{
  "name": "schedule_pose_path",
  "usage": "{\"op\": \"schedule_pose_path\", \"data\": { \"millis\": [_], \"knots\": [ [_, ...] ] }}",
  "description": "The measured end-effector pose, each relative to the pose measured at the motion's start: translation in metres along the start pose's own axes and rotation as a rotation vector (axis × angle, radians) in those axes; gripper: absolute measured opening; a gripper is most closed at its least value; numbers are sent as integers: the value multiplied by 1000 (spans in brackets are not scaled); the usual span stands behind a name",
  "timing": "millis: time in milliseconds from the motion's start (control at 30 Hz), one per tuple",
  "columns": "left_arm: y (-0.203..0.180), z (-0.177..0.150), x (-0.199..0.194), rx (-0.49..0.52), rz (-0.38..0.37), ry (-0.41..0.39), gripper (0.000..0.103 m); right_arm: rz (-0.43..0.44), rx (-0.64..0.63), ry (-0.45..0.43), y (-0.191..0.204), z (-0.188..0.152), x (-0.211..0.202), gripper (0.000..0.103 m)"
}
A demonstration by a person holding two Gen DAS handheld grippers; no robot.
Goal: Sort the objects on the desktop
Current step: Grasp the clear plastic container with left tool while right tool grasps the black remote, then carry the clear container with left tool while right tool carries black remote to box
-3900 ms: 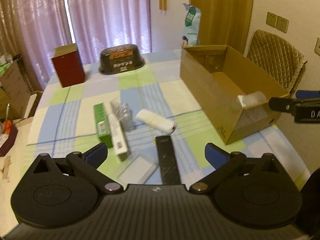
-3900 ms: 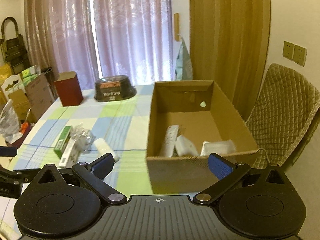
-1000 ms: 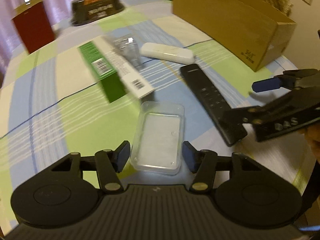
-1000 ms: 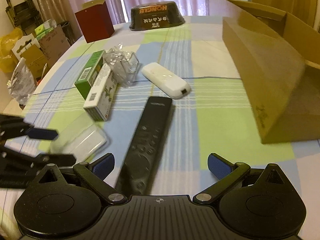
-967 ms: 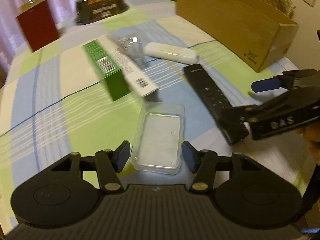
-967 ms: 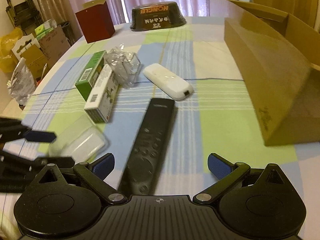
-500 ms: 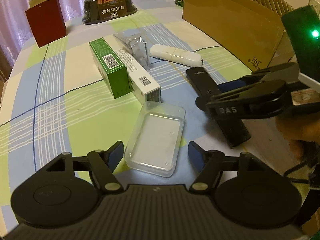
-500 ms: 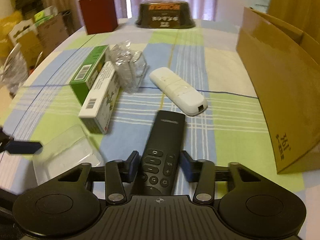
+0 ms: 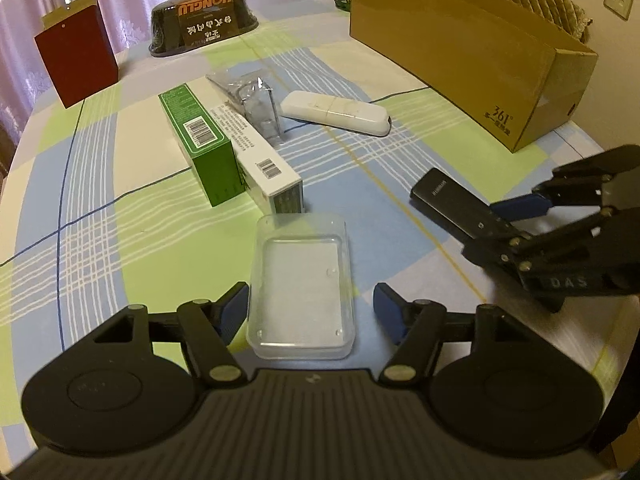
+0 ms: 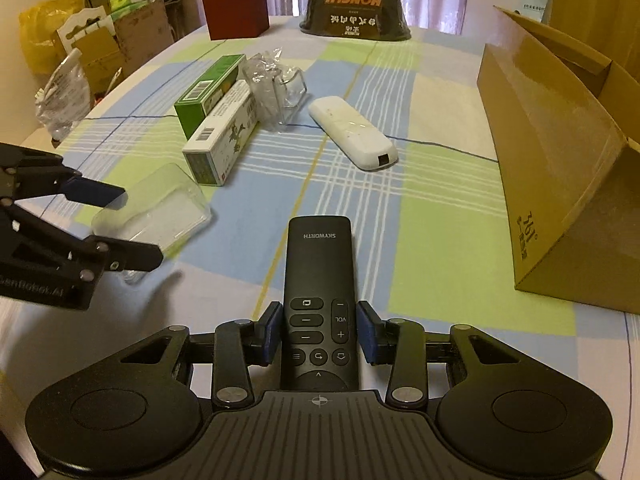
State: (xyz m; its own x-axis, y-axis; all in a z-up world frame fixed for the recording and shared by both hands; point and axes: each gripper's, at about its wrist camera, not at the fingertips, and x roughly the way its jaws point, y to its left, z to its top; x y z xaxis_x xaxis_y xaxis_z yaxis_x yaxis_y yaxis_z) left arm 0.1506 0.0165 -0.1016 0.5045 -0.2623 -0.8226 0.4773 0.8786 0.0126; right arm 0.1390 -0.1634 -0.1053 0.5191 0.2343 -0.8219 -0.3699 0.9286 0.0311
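A black remote (image 10: pixel 318 264) points away from me on the checked tablecloth, and my right gripper (image 10: pixel 319 332) is shut on its button end. From the left wrist view the same remote (image 9: pixel 444 198) sticks out of the right gripper (image 9: pixel 516 220) at the right. A clear plastic box (image 9: pixel 300 288) lies flat between the fingers of my left gripper (image 9: pixel 312 314), which is open with a gap at the right finger. In the right wrist view the left gripper (image 10: pixel 120 224) brackets that clear box (image 10: pixel 152 204) at the left.
A white remote (image 9: pixel 336 114), a green box (image 9: pixel 200 140), a white box (image 9: pixel 260 160) and a crumpled clear packet (image 9: pixel 256 100) lie mid-table. An open cardboard box (image 9: pixel 460 48) stands at the right. A red box (image 9: pixel 76 48) and a black bowl (image 9: pixel 204 12) sit at the back.
My right gripper, open a second ago, has shut on the black remote's near end. The left gripper has opened slightly wider around the clear box.
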Motion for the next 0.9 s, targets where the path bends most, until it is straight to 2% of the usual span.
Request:
{"op": "schedule_pose_path", "data": {
  "millis": [100, 167, 233, 433, 667, 900],
  "knots": [
    [1, 1, 5, -9, 11, 9, 63, -13, -20, -10, 4, -2, -1, 39],
    [3, 1, 9, -23, 15, 25, 63, -11, -30, -17, 5, -3, -1, 45],
    [6, 0, 12, -39, 15, 40, 54, -7, -34, -26, 5, -4, 0, 46],
    [9, -1, 13, -75, -3, 43, 54, 3, -20, -32, 3, -2, 3, 59],
    [10, -1, 14, -89, -11, 40, 54, -1, -29, -18, 5, 1, 5, 60],
    [9, -1, 14, -85, -11, 36, 54, -20, -8, -73, 5, -4, 6, 60]
  ]
}}
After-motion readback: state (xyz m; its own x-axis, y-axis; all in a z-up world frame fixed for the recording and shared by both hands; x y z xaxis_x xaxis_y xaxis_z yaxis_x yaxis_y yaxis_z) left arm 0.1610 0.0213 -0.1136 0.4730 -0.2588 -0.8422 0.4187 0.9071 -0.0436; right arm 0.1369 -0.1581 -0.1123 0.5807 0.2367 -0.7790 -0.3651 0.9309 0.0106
